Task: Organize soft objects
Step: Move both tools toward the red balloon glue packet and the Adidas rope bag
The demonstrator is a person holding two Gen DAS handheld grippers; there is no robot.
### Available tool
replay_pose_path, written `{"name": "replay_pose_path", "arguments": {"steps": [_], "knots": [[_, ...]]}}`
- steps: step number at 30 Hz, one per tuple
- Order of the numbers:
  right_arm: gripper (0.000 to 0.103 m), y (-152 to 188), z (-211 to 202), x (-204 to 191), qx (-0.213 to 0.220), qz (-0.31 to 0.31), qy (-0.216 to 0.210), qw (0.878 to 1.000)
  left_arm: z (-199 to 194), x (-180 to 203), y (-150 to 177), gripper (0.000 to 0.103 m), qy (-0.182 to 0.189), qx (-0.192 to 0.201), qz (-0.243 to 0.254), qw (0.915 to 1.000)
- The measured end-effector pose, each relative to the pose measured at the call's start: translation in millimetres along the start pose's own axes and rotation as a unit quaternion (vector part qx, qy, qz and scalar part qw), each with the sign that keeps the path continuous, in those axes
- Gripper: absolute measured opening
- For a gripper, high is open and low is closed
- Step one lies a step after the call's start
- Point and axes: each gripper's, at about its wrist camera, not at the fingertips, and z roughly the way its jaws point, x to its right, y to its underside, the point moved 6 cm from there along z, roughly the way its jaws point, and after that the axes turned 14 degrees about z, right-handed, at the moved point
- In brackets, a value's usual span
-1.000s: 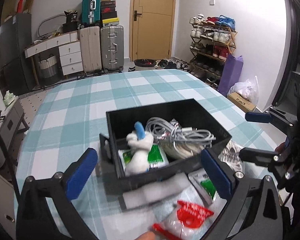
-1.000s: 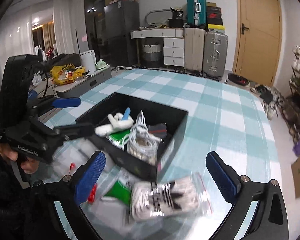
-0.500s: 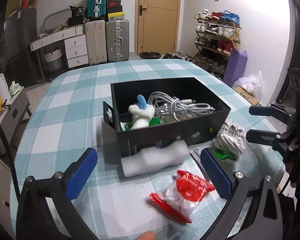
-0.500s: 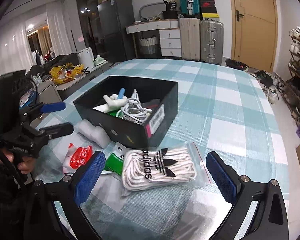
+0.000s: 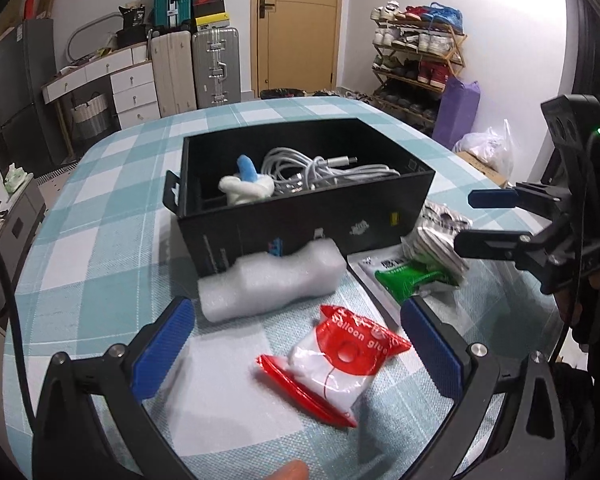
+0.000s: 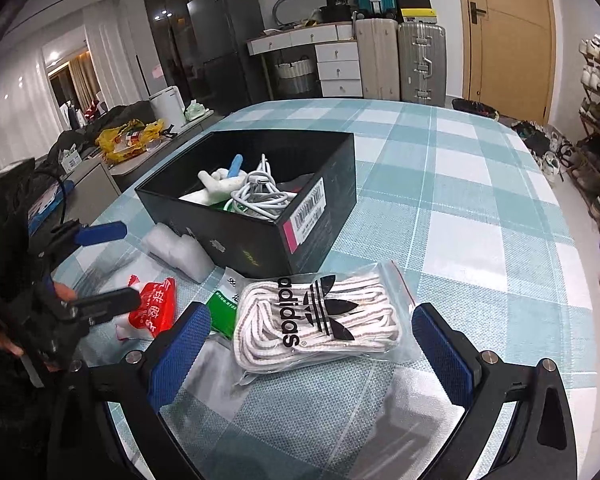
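Observation:
A black box point(image 5: 300, 224) point(image 6: 260, 240) stands on the checked table and holds a white-and-blue plush point(image 5: 246, 184) and white cables point(image 5: 324, 170). In front of it lie a white foam roll point(image 5: 272, 280), a red balloon-glue bag point(image 5: 340, 356), a green packet point(image 5: 408, 278) and a clear adidas bag of laces point(image 6: 320, 320). My left gripper point(image 5: 296, 344) is open and empty above the red bag. My right gripper point(image 6: 312, 344) is open and empty over the adidas bag.
The checked tablecloth point(image 6: 460, 184) covers the table; its near edge lies just under both grippers. Suitcases point(image 5: 212, 68), a drawer unit point(image 5: 128, 88), a door and a shoe rack point(image 5: 416, 60) stand beyond the table. A low cabinet point(image 6: 112, 168) is to the left.
Both grippers have pulled back from over the box toward the near side of the table. The loose bags in front of the box have come into fuller view. Both stay open.

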Motion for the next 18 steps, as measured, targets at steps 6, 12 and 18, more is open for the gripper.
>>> {"name": "replay_pose_path", "arguments": {"steps": [6, 12, 18], "knots": [[0.102, 0.6, 7.6, 2.8, -0.006, 0.014, -0.007, 1.000, 3.5, 5.7, 3.5, 0.103, 0.003, -0.010, 0.012, 0.9999], [0.102, 3.4, 16.6, 2.0, -0.017, 0.016, -0.004, 1.000, 6.2, 11.6, 5.9, 0.103, 0.015, -0.019, 0.022, 0.9995], [0.102, 3.0, 22.3, 6.6, -0.023, 0.027, 0.004, 0.999, 9.7, 15.4, 5.8, 0.103, 0.027, -0.027, 0.029, 0.9988]]}}
